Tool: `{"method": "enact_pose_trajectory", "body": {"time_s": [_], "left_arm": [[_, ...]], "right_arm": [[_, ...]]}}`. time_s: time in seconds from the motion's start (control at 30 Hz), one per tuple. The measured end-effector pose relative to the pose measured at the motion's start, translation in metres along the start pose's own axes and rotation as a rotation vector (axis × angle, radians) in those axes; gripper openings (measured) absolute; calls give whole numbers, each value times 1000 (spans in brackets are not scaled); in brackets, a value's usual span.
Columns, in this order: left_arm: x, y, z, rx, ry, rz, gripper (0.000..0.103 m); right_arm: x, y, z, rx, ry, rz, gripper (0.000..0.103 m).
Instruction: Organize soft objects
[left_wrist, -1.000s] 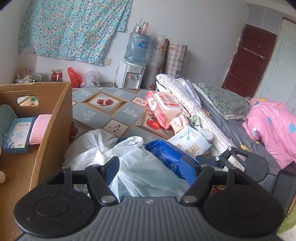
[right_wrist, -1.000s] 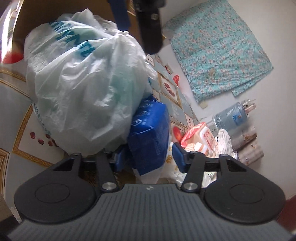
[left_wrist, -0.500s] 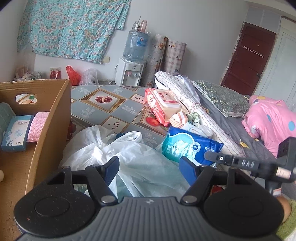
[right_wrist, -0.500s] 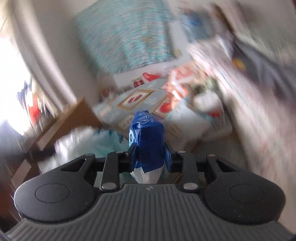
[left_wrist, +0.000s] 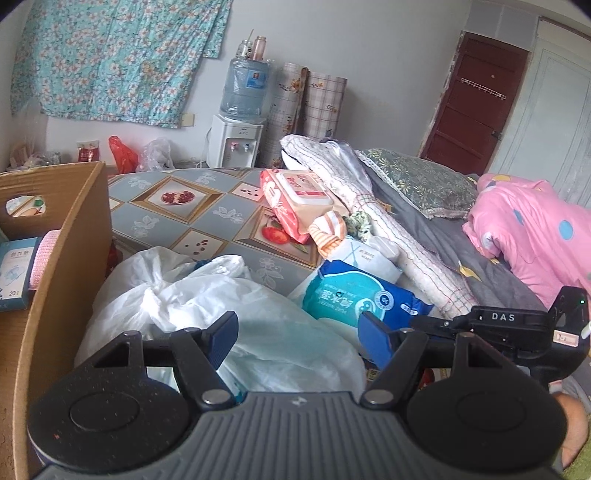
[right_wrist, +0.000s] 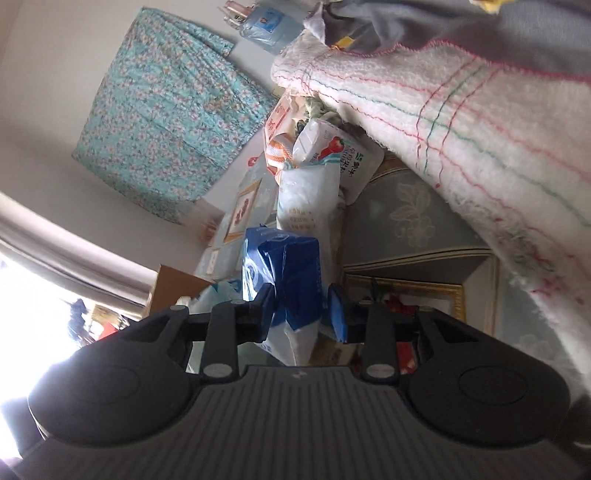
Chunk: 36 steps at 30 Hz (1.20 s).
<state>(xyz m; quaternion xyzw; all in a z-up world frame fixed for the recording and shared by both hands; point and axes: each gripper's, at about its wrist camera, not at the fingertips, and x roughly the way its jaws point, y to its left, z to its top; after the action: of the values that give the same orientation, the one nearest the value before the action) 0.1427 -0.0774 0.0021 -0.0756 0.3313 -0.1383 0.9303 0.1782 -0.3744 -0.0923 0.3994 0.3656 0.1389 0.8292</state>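
Note:
My right gripper (right_wrist: 302, 309) is shut on a blue wipes pack (right_wrist: 284, 271), tilted on its side beside the rolled white towel (right_wrist: 461, 122). The same pack (left_wrist: 354, 299) shows in the left wrist view at the table's right, with the right gripper's body (left_wrist: 517, 328) behind it. My left gripper (left_wrist: 297, 338) is open and empty, hovering over a white plastic bag (left_wrist: 236, 317). A cardboard box (left_wrist: 62, 266) at the left holds a pale blue pack (left_wrist: 14, 269) and a pink cloth (left_wrist: 42, 258).
A red-and-white wipes pack (left_wrist: 295, 195), an orange striped cloth (left_wrist: 328, 232) and a white pack (left_wrist: 369, 254) lie on the patterned tablecloth (left_wrist: 192, 206). A bed with a pink quilt (left_wrist: 535, 229) is to the right. A water dispenser (left_wrist: 238, 122) stands behind.
My right gripper closed on the blue wipes pack, lifted it and swung it round to the right, then rolled onto its side. The left gripper stayed open and nearly still.

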Motion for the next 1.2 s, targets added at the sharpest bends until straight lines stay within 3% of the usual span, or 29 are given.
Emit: {"method": "enact_pose_trajectory", "body": {"time_s": [0.17, 0.3, 0.33, 0.4, 0.6, 0.83, 0.9, 0.97, 1.2], "left_arm": [[9, -12, 0, -11, 43, -103, 72], [22, -32, -5, 24, 81, -150, 71], [26, -37, -6, 34, 91, -154, 71], [34, -46, -10, 43, 115, -159, 71], [57, -60, -11, 34, 172, -147, 71], [77, -67, -11, 13, 245, -160, 71], [85, -67, -11, 7, 263, -144, 71], [92, -67, -10, 5, 276, -129, 71], [109, -74, -9, 16, 296, -100, 81]], "right_arm": [[-39, 32, 6, -204, -32, -79, 36], [-42, 70, 30, -379, -6, -101, 54], [-40, 78, 35, -430, 28, -94, 64], [-25, 92, 44, -496, 81, -80, 71], [37, 118, 57, -651, 253, -90, 73], [98, 99, 62, -617, 409, -117, 72], [99, 91, 63, -591, 414, -89, 69], [97, 82, 68, -539, 418, -56, 59], [88, 52, 77, -357, 426, 26, 51]]}}
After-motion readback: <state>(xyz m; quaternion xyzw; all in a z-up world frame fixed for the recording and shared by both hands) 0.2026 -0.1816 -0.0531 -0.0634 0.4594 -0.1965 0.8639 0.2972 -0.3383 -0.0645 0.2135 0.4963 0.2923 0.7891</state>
